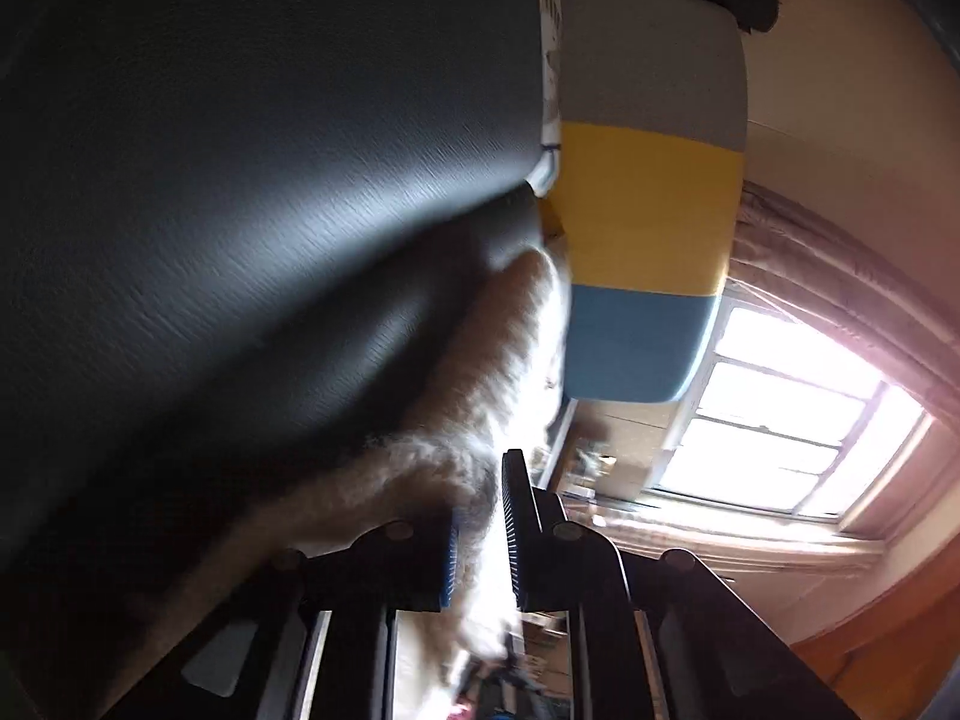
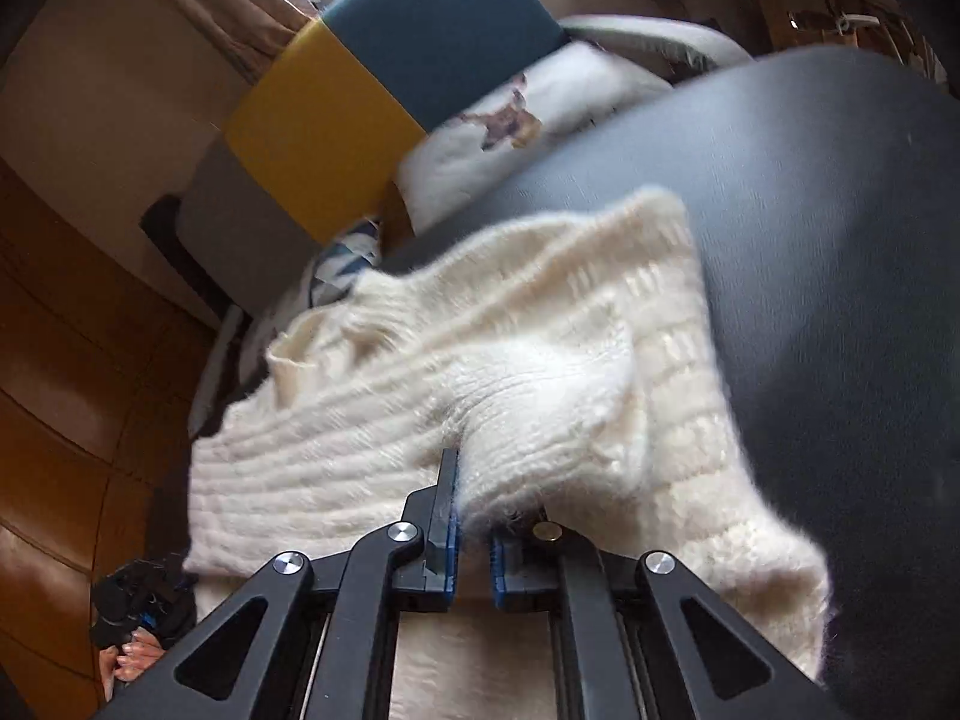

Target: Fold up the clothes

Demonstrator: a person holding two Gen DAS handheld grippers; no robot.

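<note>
A fluffy white knitted sweater [image 2: 480,360] lies partly on a dark tabletop [image 2: 810,240] and hangs over its near edge. My right gripper [image 2: 474,516] is shut on a bunched fold of the sweater. In the left wrist view the camera is tilted sideways; the sweater [image 1: 474,396] appears backlit and blurred, running between the fingers. My left gripper [image 1: 480,534] is shut on the sweater's edge, next to the dark tabletop [image 1: 240,180].
A chair with grey, yellow and blue panels [image 2: 360,90] stands behind the table, with a white cushion bearing an animal print [image 2: 510,120]. A bright window [image 1: 780,420] with curtains is behind. Wooden floor [image 2: 60,360] lies on the left. A hand [image 2: 129,660] holds the other gripper at lower left.
</note>
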